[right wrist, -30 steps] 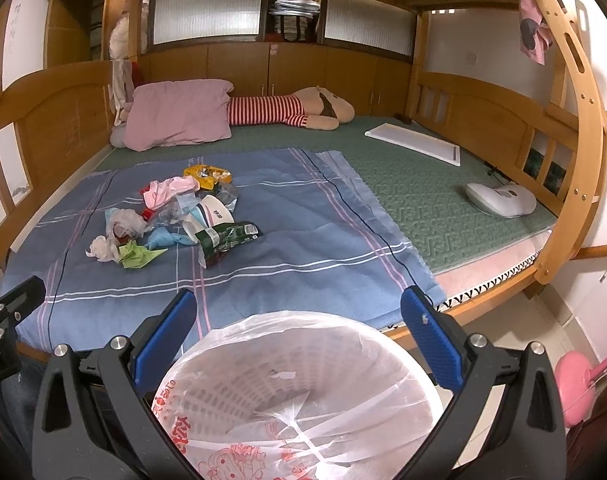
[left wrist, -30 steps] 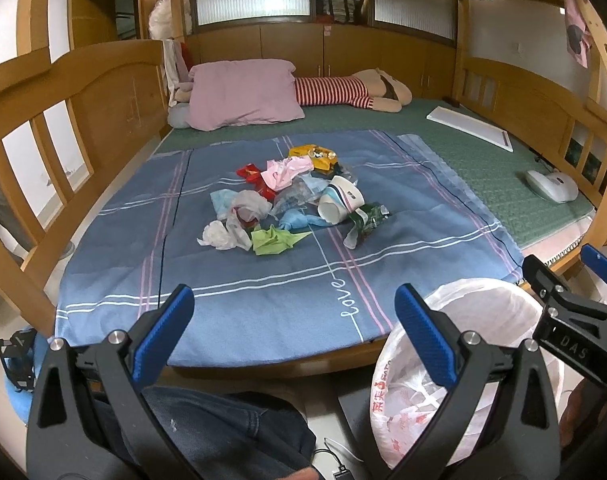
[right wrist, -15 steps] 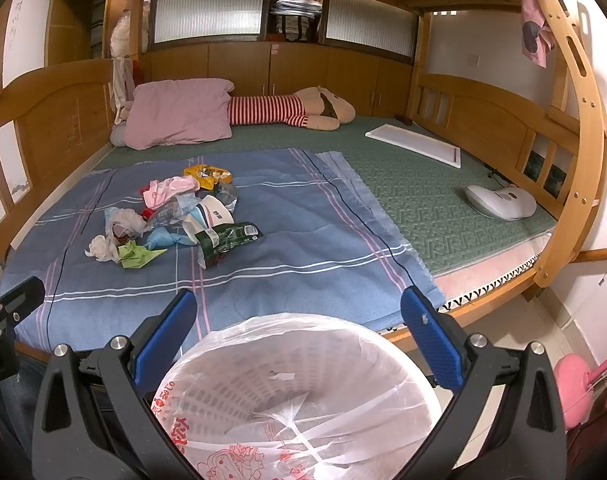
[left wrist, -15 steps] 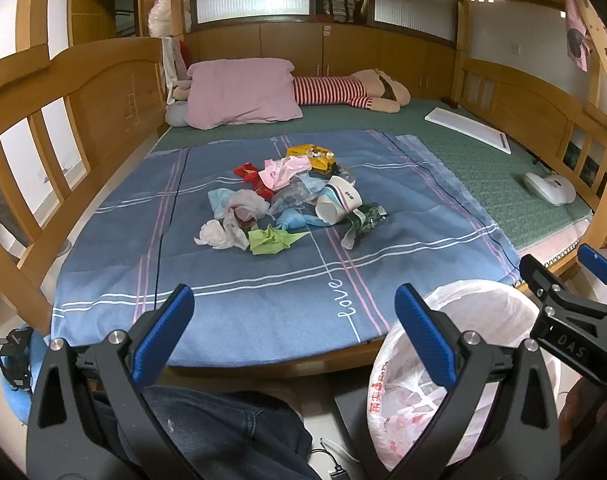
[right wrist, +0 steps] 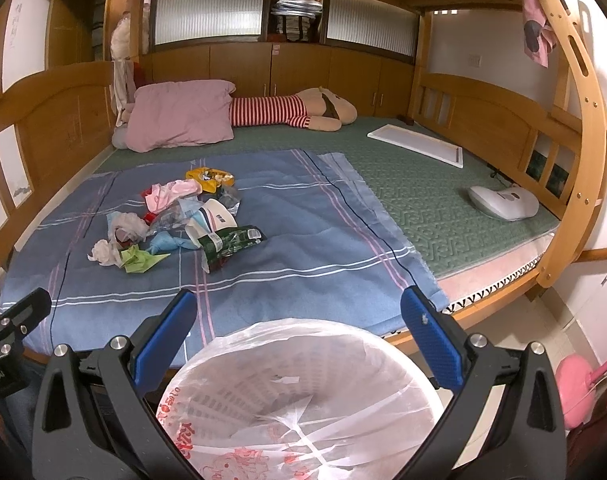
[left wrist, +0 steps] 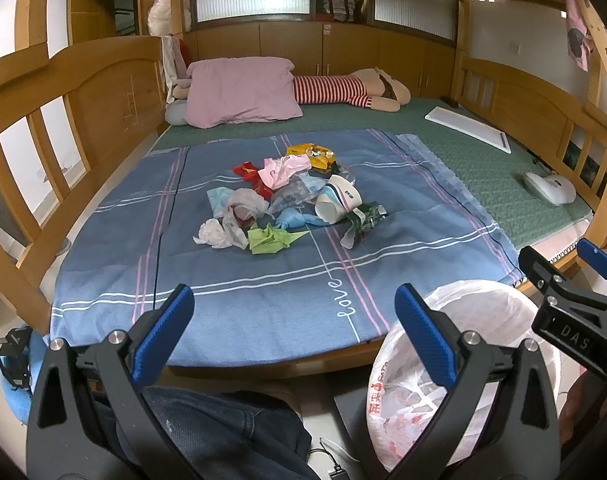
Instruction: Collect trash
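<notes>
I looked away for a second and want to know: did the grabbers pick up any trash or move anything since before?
No. The left gripper and the right gripper only shifted a tiny bit; both are open and empty, as before. The trash pile lies untouched on the blue blanket, and the lined bin stands in the same place below the bed edge.

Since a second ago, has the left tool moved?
Yes, slightly. In its own view the trash pile sits a little lower against the left tool than before, so it has tilted up or drawn back slightly.
</notes>
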Demonstrator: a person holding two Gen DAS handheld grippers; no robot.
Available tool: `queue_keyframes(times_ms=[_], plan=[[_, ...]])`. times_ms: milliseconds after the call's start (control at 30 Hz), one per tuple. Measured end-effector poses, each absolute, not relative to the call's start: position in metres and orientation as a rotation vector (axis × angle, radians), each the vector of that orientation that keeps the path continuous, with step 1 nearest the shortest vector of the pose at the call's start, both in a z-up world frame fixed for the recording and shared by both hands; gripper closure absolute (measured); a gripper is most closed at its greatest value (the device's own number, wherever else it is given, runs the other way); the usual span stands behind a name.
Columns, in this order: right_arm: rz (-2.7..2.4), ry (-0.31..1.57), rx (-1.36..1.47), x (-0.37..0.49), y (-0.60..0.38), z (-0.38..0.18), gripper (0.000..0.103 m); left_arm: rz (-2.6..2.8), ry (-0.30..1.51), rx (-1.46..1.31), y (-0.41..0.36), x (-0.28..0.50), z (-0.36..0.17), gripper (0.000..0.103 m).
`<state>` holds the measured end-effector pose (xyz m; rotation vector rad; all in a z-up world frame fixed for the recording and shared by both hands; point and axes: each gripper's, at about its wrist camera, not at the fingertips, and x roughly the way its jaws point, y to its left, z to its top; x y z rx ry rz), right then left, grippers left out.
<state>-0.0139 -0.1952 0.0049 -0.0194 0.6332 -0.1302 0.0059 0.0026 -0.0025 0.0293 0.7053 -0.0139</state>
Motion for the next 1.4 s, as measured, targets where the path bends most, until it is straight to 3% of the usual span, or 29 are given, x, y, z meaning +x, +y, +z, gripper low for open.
queue_keyframes(times_ms=[1300,1400], plan=[[-0.143,0.638,-0.011,-0.01,-0.199,0.008,0.003,-0.005,0.771,0.018,0.009,0.013,-0.015,0.004],[-0.129,0.65,0.017,-0.007,-0.203,0.004,0.003,-0.019,0.788,-0.004,0.013,0.017,-0.022,0.023]])
